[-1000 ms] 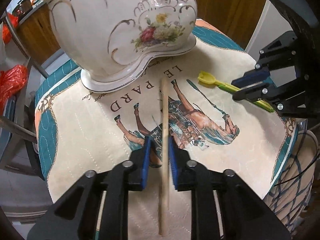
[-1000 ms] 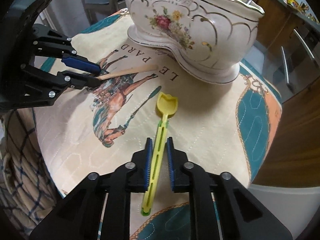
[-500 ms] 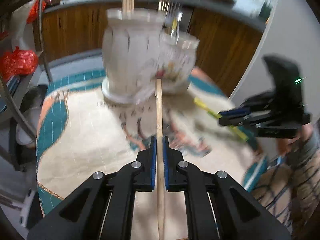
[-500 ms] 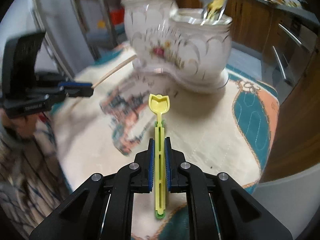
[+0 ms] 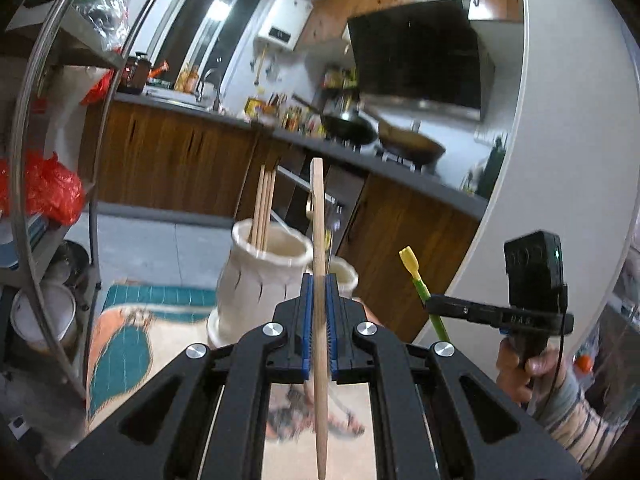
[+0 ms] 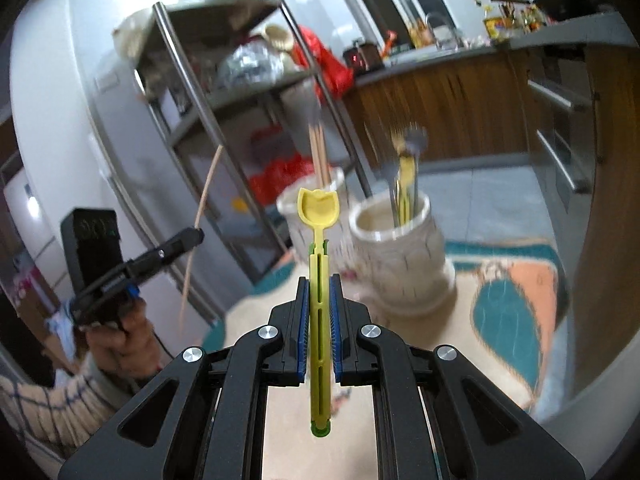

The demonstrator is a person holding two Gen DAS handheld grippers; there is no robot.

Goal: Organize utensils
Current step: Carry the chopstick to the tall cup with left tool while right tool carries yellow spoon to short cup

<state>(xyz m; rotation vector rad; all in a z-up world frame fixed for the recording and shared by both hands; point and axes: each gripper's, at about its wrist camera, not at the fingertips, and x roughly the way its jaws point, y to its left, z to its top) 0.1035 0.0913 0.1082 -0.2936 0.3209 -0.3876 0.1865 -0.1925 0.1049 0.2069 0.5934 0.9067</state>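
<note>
Left gripper [image 5: 318, 300], black with ribbed blue pads, is clamped on one slim, smooth wooden chopstick [image 5: 319, 280] that stands upright above the quilted cloth [image 5: 120, 356]. Right gripper [image 6: 319, 304], built alike, is clamped on one flat yellow plastic scoop [image 6: 319, 216] with a slotted stem and green end, also raised. Beyond them stands a glossy white ceramic holder [image 6: 400, 248] with two round, scalloped cups: one holds about three wooden chopsticks [image 5: 262, 204], the other several blurred metal and yellow utensils [image 6: 404, 184].
</note>
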